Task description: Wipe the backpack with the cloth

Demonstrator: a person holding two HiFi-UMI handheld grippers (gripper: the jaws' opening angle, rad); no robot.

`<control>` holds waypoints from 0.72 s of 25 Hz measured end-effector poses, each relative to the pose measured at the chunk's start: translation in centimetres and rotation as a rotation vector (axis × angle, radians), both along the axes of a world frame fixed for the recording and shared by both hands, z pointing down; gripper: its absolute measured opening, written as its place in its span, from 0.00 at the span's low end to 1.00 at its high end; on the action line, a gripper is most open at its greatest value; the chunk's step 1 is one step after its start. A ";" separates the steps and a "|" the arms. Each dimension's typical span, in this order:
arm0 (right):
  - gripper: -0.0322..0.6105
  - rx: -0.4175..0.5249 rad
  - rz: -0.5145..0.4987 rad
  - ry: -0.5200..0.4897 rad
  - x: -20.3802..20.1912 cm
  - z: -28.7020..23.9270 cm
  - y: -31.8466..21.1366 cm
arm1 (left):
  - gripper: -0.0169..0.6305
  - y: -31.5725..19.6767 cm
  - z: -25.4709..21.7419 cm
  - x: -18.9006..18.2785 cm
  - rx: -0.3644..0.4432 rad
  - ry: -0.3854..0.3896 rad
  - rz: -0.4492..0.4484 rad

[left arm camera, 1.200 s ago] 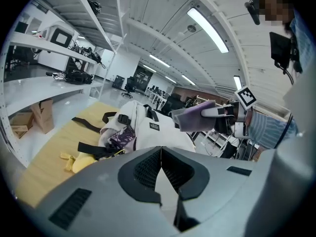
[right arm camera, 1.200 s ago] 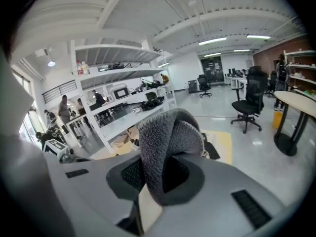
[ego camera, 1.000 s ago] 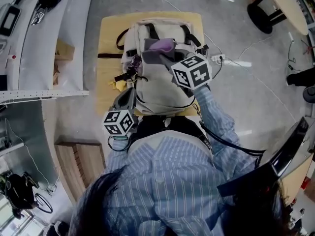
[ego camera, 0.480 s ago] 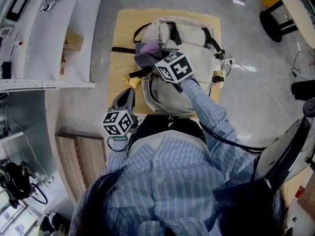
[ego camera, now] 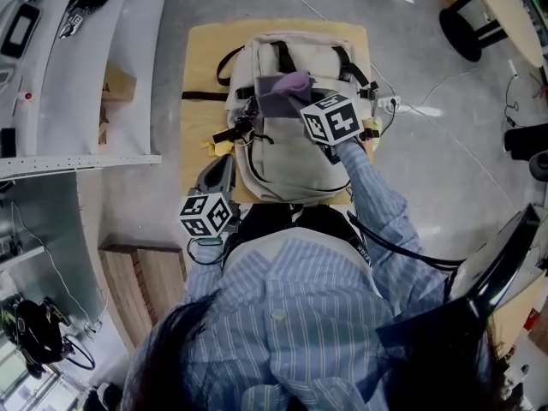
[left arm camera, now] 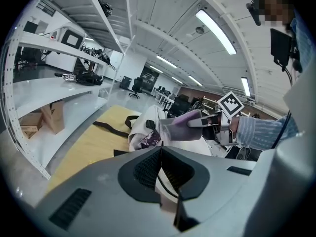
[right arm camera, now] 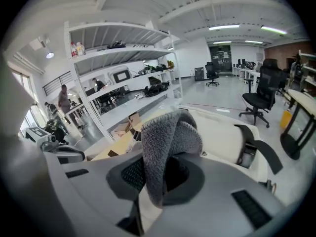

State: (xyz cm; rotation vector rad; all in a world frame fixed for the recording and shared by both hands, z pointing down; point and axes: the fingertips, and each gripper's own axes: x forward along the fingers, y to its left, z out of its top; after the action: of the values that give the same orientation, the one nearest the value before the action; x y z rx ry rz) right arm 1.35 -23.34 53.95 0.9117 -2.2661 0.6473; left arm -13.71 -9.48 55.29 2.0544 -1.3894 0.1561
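Observation:
A beige backpack (ego camera: 287, 148) lies flat on a yellow-topped table (ego camera: 201, 67), straps at the far end. My right gripper (ego camera: 289, 101) is over its upper middle, shut on a grey-purple fluffy cloth (ego camera: 281, 86) that rests on the fabric. In the right gripper view the cloth (right arm camera: 168, 137) hangs folded between the jaws above the backpack (right arm camera: 222, 137). My left gripper (ego camera: 221, 163) sits at the pack's near left corner, jaws shut on its beige edge (left arm camera: 168, 201) with black piping. The left gripper view shows the cloth (left arm camera: 180, 130) and right gripper (left arm camera: 207, 122) ahead.
White shelving (ego camera: 128, 58) runs along the left of the table, with a cardboard box (ego camera: 116, 84) under it. A power strip and cable (ego camera: 390, 103) lie on the floor to the right. A black chair base (ego camera: 462, 28) stands far right. A wooden board (ego camera: 141, 289) is near left.
My right gripper swept the cloth to the backpack's left edge, then back right to its upper middle. The left gripper has stayed at the near left corner.

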 end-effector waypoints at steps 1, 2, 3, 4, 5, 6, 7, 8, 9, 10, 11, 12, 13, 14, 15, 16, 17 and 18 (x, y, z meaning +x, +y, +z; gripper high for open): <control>0.13 -0.003 0.020 -0.003 1.1 0.0 0.0 | 0.03 -0.1 -0.1 0.4 0.001 0.000 0.007; 0.13 -0.006 0.039 -0.005 2.2 0.0 0.0 | 0.03 -0.3 -0.2 0.9 0.003 0.000 0.014; 0.13 -0.007 0.056 -0.005 3.3 0.0 0.0 | 0.03 -0.4 -0.3 1.5 0.004 0.000 0.021; 0.13 -0.007 0.074 -0.003 4.5 0.0 0.1 | 0.03 -0.5 -0.4 2.0 0.006 0.001 0.029; 0.13 -0.008 0.091 0.000 5.7 0.0 0.2 | 0.03 -0.6 -0.4 2.7 0.007 0.001 0.037; 0.13 -0.009 0.107 0.002 6.8 0.0 0.3 | 0.03 -0.6 -0.5 3.3 0.007 0.001 0.047; 0.13 -0.010 0.124 0.002 8.0 0.0 0.4 | 0.03 -0.6 -0.5 4.0 0.007 0.001 0.057; 0.13 -0.013 0.140 0.000 9.2 0.0 0.6 | 0.03 -0.6 -0.5 4.6 0.007 0.000 0.068; 0.13 -0.015 0.156 -0.002 10.4 0.0 0.8 | 0.03 -0.6 -0.6 5.3 0.007 -0.001 0.078; 0.13 -0.018 0.174 -0.002 11.6 0.0 1.0 | 0.03 -0.6 -0.7 5.9 0.007 -0.002 0.086; 0.13 -0.021 0.193 0.000 12.9 0.0 1.2 | 0.03 -0.6 -0.8 6.5 0.007 -0.002 0.092; 0.13 -0.023 0.212 0.001 14.2 0.0 1.4 | 0.03 -0.6 -0.9 7.1 0.007 -0.002 0.097; 0.13 -0.027 0.231 -0.001 15.3 0.1 1.5 | 0.03 -0.6 -0.9 7.6 0.008 -0.003 0.102; 0.13 -0.031 0.252 -0.006 16.5 0.1 1.7 | 0.03 -0.5 -1.0 8.0 0.008 -0.003 0.106; 0.13 -0.034 0.274 -0.012 17.6 0.2 1.9 | 0.03 -0.5 -1.0 8.5 0.007 -0.003 0.110; 0.13 -0.036 0.296 -0.016 18.7 0.2 2.0 | 0.03 -0.4 -1.0 8.9 0.007 -0.004 0.114; 0.13 -0.039 0.318 -0.020 19.8 0.3 2.1 | 0.03 -0.4 -1.0 9.3 0.008 -0.005 0.118; 0.13 -0.042 0.339 -0.023 20.8 0.4 2.2 | 0.03 -0.3 -1.0 9.8 0.009 -0.005 0.123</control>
State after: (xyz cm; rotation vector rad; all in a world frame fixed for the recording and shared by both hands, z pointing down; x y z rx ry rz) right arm 22.19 -21.10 54.32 1.2878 -2.1256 0.8513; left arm -3.91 -9.79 54.30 2.1484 -1.2693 0.2075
